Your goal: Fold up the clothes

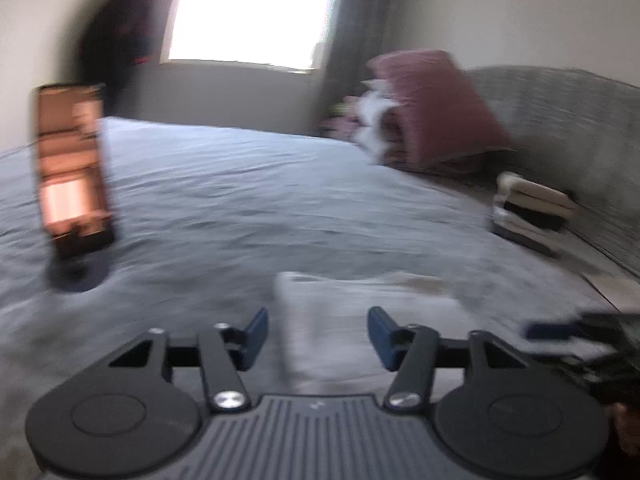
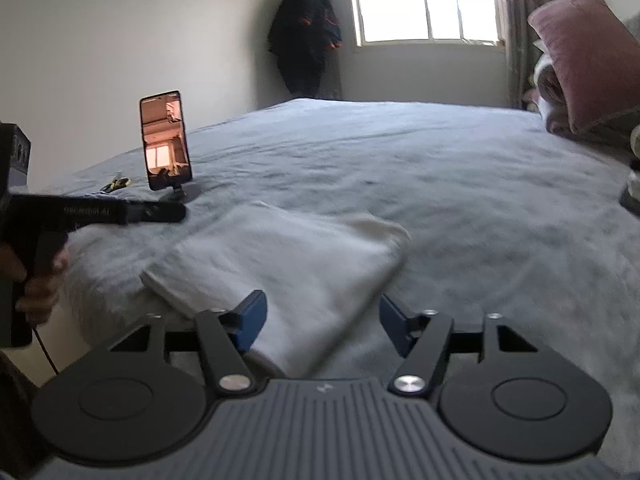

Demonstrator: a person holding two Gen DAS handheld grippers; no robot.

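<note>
Both hand-held grippers are hanging open over the folded white garment on the bed.

I am holding my right hand-held gripper with its jaws spread wide and gripping nothing, the near end of the folded white garment lying between its blue fingers. My left hand-held gripper is likewise gaping wide and empty just above the cloth. The garment is lying flat on the grey bed, its long axis running away from me, angled toward the phone on a stand. The left view is blurring.
</note>
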